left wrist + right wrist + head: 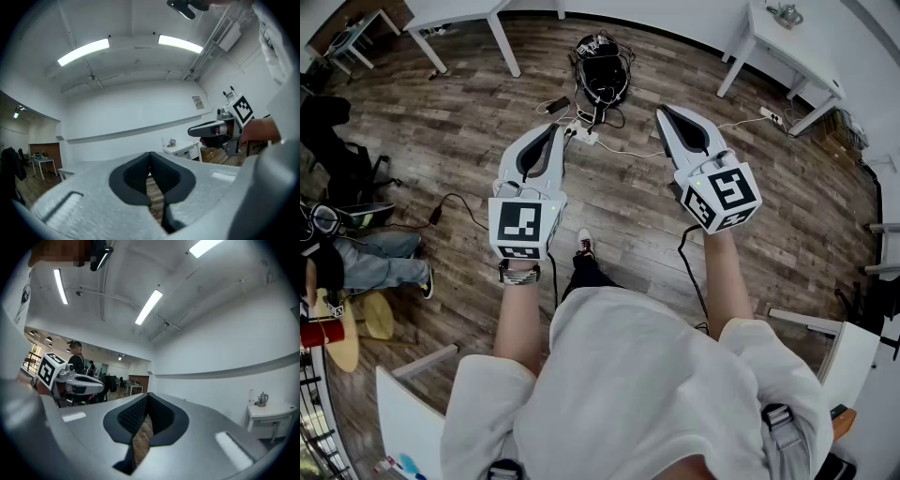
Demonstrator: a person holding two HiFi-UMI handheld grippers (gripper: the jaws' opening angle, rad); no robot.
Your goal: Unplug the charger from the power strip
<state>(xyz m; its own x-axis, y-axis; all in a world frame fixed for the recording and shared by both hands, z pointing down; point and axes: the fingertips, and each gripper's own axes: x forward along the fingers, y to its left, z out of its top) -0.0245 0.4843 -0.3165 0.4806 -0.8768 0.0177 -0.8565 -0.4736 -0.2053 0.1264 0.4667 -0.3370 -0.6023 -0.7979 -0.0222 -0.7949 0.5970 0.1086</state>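
Wooden floor (441, 150) carries the power strip (587, 137) ahead; left gripper (559, 129) and right gripper (662, 112) hover level, jaws together, empty (a ready carry, I judge, before reaching down).

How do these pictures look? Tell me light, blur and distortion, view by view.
Head view: even light and sharp, but the floor boards bow toward the edges. Left gripper view: the ceiling lights glare white, the left gripper is soft close to the lens, and the corners go dark. Right gripper view: the same dark corners, the right gripper is soft, and the walls curve.
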